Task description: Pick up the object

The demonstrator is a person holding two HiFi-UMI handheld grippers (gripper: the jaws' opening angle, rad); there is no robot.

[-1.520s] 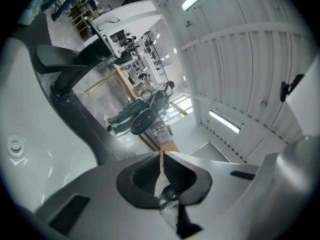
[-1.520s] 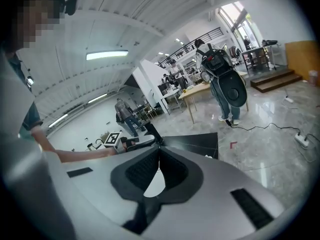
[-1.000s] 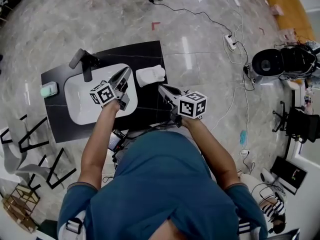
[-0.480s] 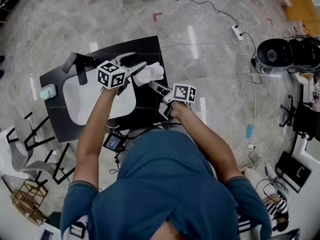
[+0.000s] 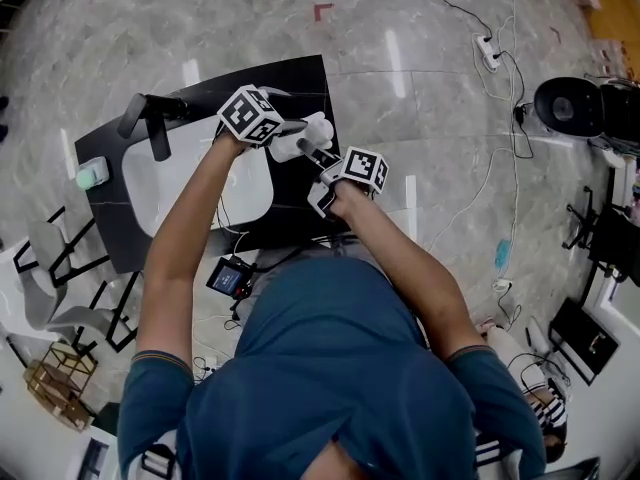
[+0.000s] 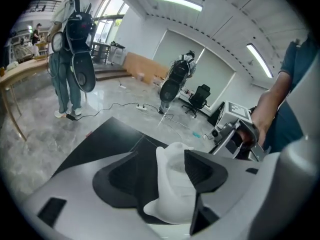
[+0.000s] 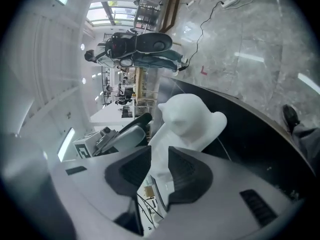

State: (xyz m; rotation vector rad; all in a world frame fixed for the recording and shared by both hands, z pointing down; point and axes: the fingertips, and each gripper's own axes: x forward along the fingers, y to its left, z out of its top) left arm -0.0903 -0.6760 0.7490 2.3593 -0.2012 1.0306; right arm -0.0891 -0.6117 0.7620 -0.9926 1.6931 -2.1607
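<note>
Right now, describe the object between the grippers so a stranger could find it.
Find the black table with the white sink basin. At the basin's right lies a white moulded figure, knobbly where the basin is smooth.

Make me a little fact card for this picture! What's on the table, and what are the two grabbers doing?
surface: black countertop with a white sink basin and a black faucet
object: white figurine, lying on the countertop beside the basin
left hand-held gripper: jaws have just been opening, now wide apart, figurine between them, not clamped
right hand-held gripper: jaws have just been opening, now apart, coming at the figurine from the opposite side
picked up: not yet
</note>
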